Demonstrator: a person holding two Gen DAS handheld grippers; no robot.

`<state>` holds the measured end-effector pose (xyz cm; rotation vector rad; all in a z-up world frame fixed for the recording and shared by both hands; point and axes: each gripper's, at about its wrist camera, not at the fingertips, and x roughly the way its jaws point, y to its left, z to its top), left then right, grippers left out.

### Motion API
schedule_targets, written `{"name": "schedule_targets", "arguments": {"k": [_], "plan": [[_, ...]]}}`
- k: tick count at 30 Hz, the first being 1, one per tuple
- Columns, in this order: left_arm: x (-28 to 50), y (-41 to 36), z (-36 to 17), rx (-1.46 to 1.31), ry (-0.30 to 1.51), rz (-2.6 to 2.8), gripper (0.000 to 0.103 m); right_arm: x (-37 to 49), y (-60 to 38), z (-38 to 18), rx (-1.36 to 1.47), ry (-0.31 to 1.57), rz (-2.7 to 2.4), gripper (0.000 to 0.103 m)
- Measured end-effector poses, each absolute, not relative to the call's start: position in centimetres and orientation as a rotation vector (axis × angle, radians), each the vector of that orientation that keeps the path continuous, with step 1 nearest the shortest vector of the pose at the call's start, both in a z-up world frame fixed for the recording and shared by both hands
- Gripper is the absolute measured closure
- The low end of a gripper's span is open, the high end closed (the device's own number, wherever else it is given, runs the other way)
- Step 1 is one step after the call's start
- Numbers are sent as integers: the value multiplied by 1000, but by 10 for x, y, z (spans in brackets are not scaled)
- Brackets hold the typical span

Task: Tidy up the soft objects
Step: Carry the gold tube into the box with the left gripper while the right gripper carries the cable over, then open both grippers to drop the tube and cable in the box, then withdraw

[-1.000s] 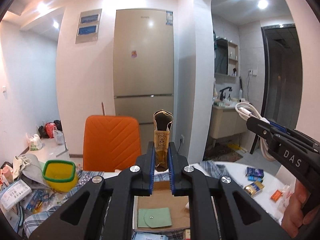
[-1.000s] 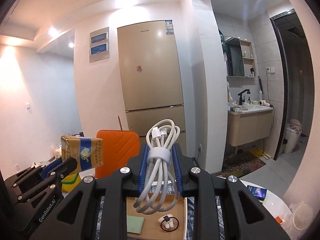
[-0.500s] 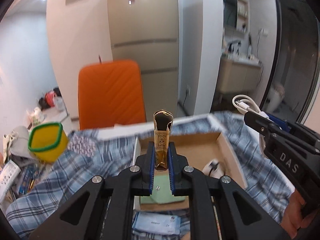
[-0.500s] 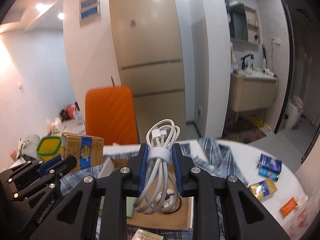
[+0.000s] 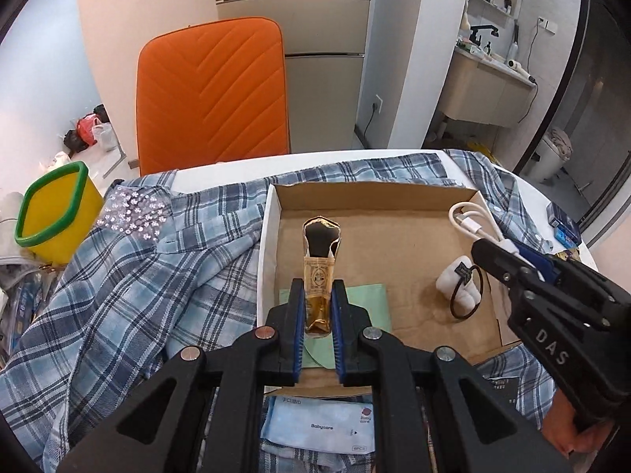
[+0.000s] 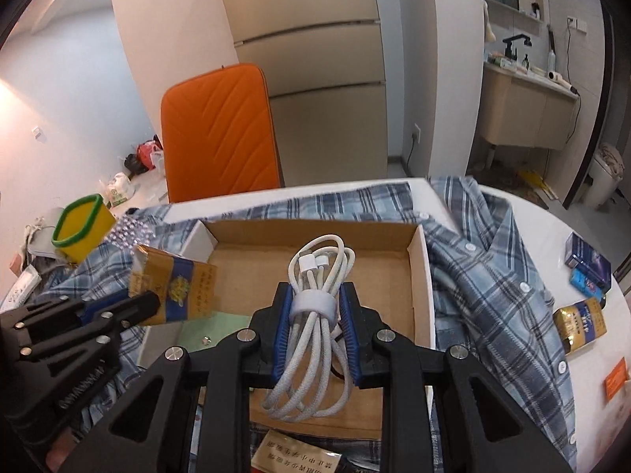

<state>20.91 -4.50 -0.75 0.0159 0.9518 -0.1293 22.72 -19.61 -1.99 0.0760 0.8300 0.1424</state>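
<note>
Left gripper (image 5: 318,315), low in the centre of its own view, pinches a gold-and-blue soft pack (image 5: 318,276) by its narrow sides, torn end pointing away, so it can probably go down flat into the cardboard tray (image 5: 394,213) beneath it. Right gripper (image 6: 315,315) is pressed onto a white coiled cable (image 6: 315,276) at its band, with loops hanging free on both sides of the grip; holding at the band keeps the bundle from unwinding. Both loads hang above the tray, none of them set down yet.

Inside the tray lie a green pouch (image 5: 363,295) under the left jaws and, at the right, a white soft item with a black hair tie (image 5: 463,287); either could sit under whatever is lowered. A blue plaid shirt (image 5: 138,276) spreads round the tray. Upper left of the frame holds a yellow bin (image 5: 55,216), and an orange chair (image 5: 213,90) stands behind the table. More packs (image 6: 579,323) lie at the right edge of the right view.
</note>
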Motion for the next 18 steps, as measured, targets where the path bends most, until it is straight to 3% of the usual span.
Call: {"name": "schedule_targets", "arguments": {"k": [9, 18], "plan": [[215, -42, -10, 30, 951, -139, 92, 228, -194, -25, 75, 837, 158, 77], [213, -50, -10, 53, 955, -174, 83, 231, -198, -27, 77, 837, 145, 77]]}}
